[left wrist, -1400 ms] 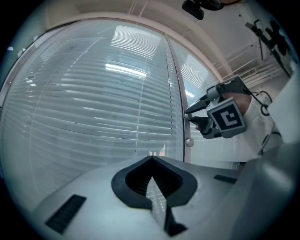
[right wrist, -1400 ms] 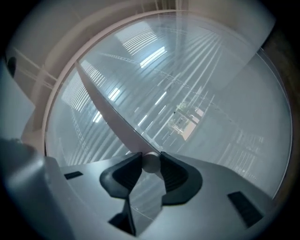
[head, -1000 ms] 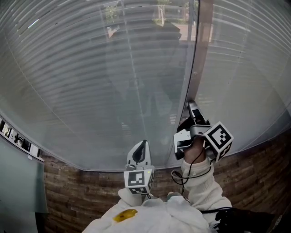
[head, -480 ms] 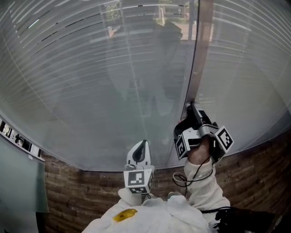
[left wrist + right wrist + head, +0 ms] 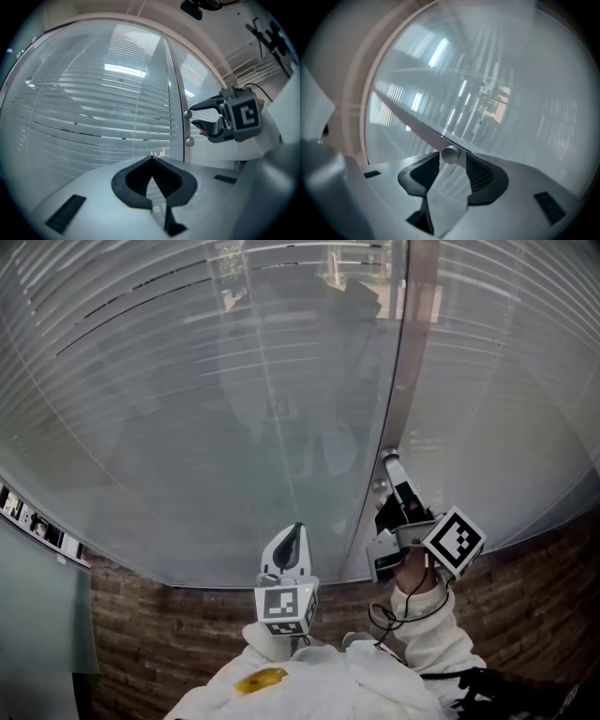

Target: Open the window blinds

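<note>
This looks like an office. Large glass panes (image 5: 141,474) enclose slatted blinds (image 5: 169,324) beside a metal frame (image 5: 412,352). Brown plank flooring (image 5: 159,643) runs below.

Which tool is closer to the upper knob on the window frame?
The right tool: its jaws, just opened wider, straddle the knob. The left tool sits below-left, apart.

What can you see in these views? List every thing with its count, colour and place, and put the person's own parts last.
post: one, beige, upright between two panes
blinds: two, white, behind glass either side of the post
knobs: two, silver, one above the other on the post
wall: one, brown, brick-patterned, below the glass
sleeves: two, white, low in the head view
left gripper: one, white, jaws together, empty, facing the blinds
right gripper: one, grey and black, jaws just opened further, apart around the upper knob
</note>
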